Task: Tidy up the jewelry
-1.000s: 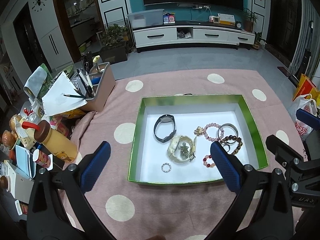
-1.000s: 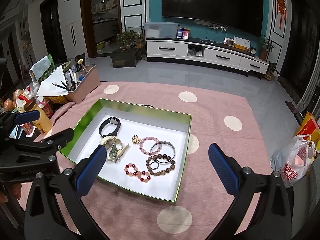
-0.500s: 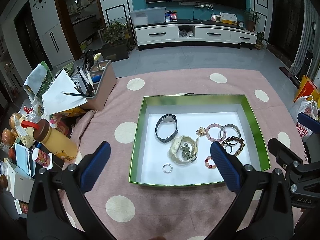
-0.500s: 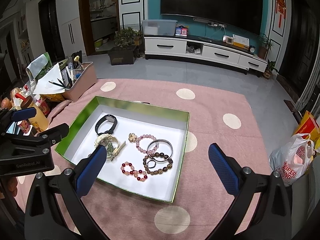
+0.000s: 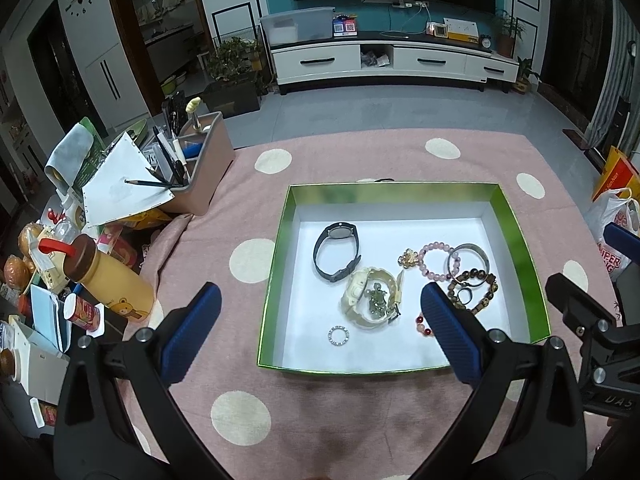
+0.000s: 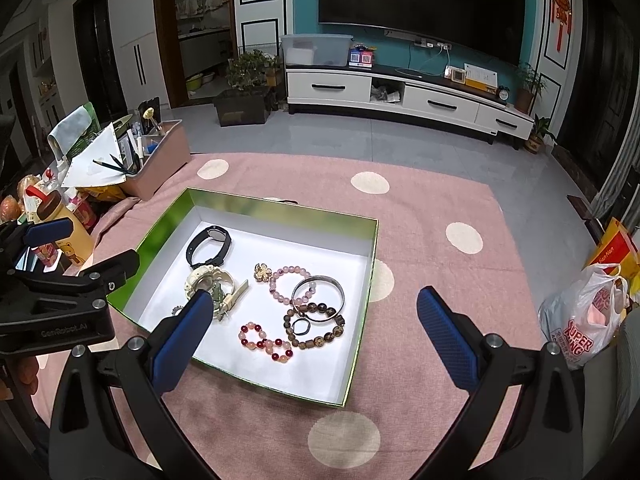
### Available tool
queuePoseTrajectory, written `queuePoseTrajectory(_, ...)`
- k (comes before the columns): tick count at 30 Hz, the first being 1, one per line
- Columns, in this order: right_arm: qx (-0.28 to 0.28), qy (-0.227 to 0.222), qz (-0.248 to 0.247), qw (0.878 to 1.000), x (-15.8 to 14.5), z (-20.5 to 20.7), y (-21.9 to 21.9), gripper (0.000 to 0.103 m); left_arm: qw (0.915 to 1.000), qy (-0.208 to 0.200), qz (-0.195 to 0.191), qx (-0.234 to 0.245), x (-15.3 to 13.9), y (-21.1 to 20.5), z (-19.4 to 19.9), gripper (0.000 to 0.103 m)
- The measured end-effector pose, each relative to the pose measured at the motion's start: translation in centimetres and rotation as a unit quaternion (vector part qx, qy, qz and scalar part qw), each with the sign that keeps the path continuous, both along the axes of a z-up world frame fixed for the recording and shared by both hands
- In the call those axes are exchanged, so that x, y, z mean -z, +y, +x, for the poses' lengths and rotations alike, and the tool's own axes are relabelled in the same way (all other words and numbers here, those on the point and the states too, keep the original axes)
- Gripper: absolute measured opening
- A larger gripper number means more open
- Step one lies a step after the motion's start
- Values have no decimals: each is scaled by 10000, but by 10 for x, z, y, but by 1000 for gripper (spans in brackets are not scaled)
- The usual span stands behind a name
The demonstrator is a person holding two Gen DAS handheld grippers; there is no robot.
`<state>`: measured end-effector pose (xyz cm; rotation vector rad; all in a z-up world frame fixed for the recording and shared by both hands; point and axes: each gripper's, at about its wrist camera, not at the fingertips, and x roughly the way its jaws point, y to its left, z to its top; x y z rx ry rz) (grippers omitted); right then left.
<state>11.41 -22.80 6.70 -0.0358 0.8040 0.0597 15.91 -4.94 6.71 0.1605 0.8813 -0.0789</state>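
white plastic bag (image 6: 582,322) beside the bench reads "super" in red, with a partly cut second line ending "ng". the yellow paper bag (image 6: 614,248) behind it carries small letters, seemingly "tian nan". the left tool's body (image 6: 60,330) is stamped "genrobot.ai". the right tool's body (image 5: 610,402) shows "uas".

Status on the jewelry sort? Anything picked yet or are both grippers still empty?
Nothing looks sorted. All pieces lie loose in the green box: black watch, cream watch, pink bead bracelet, silver bangle and brown bead bracelet overlapping, red bead bracelet, small ring. In hand: nothing; left gripper and right gripper are open, above the box. Left: everything.
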Motion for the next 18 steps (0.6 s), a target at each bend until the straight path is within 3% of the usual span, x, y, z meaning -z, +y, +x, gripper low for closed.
queuePoseTrajectory(18, 3, 41, 5, 10000, 0, 1, -1, 102, 10000, -2, 65, -41, 1, 0, 2, 101)
